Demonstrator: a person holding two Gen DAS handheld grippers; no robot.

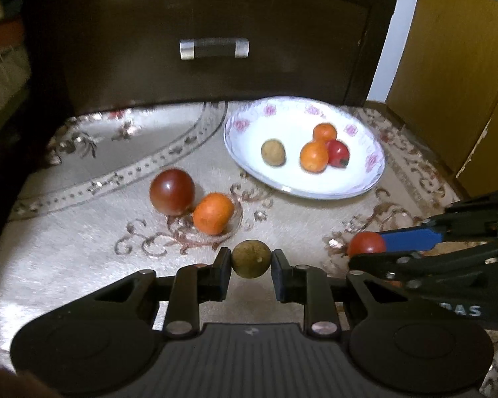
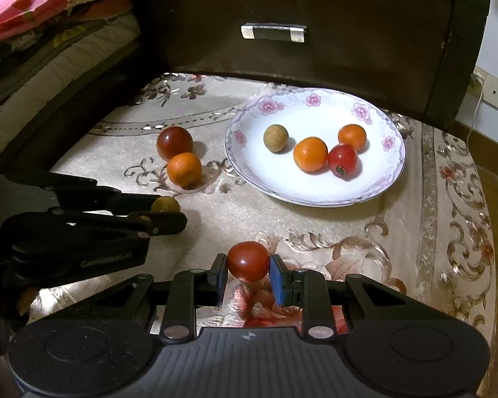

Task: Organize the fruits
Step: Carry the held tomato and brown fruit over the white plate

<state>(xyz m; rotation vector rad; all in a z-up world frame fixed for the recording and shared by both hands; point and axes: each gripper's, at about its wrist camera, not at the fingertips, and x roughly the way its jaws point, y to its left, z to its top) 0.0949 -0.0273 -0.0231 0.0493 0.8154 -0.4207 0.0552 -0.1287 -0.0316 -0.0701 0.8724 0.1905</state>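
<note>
A cream cloth [image 2: 315, 222] with brown scroll embroidery covers the surface, and a dark wooden drawer front [image 2: 298, 33] with a metal handle [image 2: 273, 33] stands along its far edge. Folded bedding [image 2: 49, 33] is stacked at the far left; a yellow cabinet [image 1: 448, 66] stands at the far right.

The left gripper [image 1: 251, 260] is clamped on a brownish-green round fruit [image 1: 251, 258] at the near edge. The right gripper [image 2: 248, 265] is clamped on a red tomato [image 2: 248, 261] just to the right.

A white floral plate [image 2: 315, 192] on the far right holds a tan fruit [image 2: 275, 137], two small oranges [image 2: 310, 154] and a red tomato. Left of the plate, a dark red tomato [image 2: 174, 142] touches another orange [image 2: 184, 169] on the cloth.
</note>
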